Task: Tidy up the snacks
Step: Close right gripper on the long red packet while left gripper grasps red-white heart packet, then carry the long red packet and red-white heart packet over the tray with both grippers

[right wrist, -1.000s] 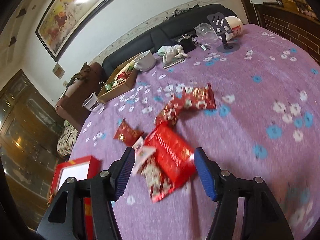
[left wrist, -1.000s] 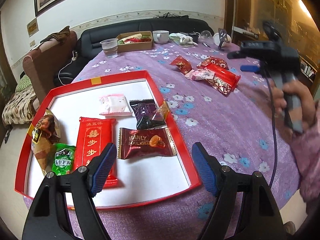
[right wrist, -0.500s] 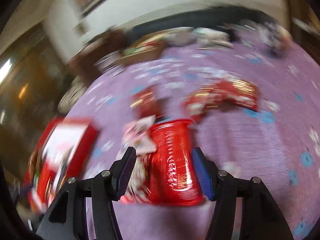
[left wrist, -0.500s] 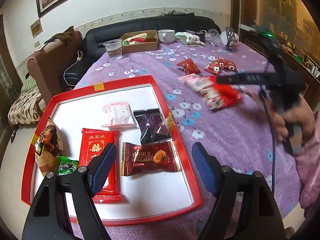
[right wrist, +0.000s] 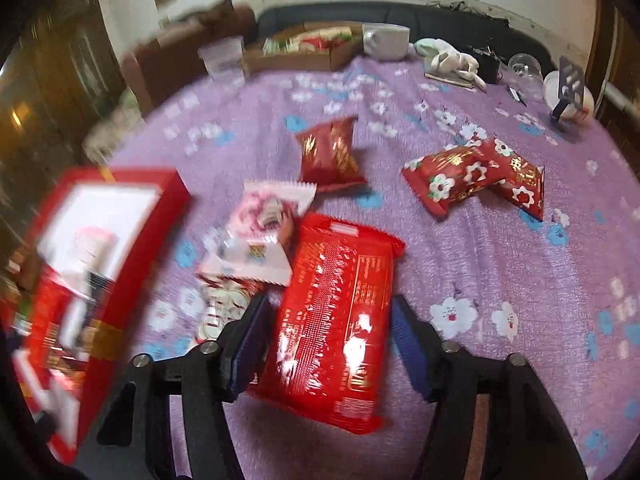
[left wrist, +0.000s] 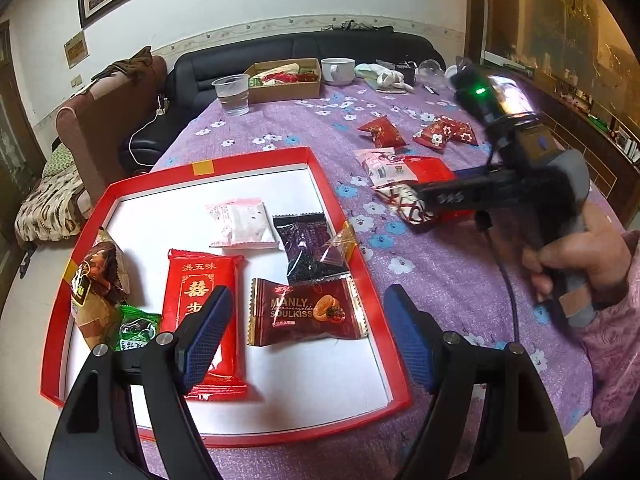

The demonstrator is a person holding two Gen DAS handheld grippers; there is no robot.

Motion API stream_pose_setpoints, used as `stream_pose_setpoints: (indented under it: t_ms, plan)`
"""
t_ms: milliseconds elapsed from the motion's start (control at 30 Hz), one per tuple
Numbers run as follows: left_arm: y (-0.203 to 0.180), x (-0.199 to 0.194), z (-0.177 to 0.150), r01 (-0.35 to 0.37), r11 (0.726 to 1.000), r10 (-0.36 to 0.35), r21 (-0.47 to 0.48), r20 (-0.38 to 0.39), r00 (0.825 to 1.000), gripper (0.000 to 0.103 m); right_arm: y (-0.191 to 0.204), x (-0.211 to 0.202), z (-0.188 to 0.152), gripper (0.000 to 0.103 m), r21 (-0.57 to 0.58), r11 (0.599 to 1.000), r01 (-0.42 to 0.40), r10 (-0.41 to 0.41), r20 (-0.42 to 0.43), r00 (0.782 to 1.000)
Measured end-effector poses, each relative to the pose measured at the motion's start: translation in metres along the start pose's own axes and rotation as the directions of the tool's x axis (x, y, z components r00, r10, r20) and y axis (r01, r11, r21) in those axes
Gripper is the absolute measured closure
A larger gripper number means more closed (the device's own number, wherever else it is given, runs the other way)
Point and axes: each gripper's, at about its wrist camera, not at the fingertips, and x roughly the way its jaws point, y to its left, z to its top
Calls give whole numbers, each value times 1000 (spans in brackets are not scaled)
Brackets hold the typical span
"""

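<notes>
Six snacks already lie in the red tray (left wrist: 256, 158) at the near left; one brown wrapper (left wrist: 308, 312) reads "MANLY SOULKISS". Several packets still wait on the purple tabletop (right wrist: 500, 280). The right gripper (right wrist: 326, 336) straddles the big red packet (right wrist: 334, 312), its jaws opening, pads not yet pressing. The left gripper (left wrist: 306, 336) hangs over the tray, jaws wide and empty.

Left hand-held gripper (left wrist: 306, 340): black frame arms, blue ribbed pads (left wrist: 206, 330), silver screws at the joints. Right hand-held gripper (right wrist: 326, 340): same build, black with blue pads and silver screws. From the left wrist camera, at 3 o'clock: its grey handle, green indicator light, dark cable hanging below, pink patterned sleeve (left wrist: 608, 344).
</notes>
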Motion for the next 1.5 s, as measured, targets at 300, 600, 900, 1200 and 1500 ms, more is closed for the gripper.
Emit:
stream_pose_setpoints:
  t_ms: [300, 600, 900, 1200, 1500]
  plan:
    - [-10, -3, 9, 24, 1000, -24, 8, -9, 1000, 25, -36, -4, -2, 55, 58, 998, 31, -34, 41, 999]
    - [-60, 46, 63, 84, 996, -84, 0, -85, 993, 25, -132, -24, -22, 55, 361, 928, -89, 23, 182, 983]
    - [-78, 101, 77, 55, 998, -62, -42, -180, 982, 25, -152, -29, -22, 55, 456, 862, -221, 122, 238, 964]
    - [-82, 121, 74, 57, 998, -57, -9, -193, 980, 39, -156, -28, -23, 55, 484, 832, -270, 167, 245, 955]
    - [-101, 108, 66, 134, 990, -125, 44, -164, 978, 78, -157, -26, -25, 55, 497, 824, -271, 170, 240, 956]
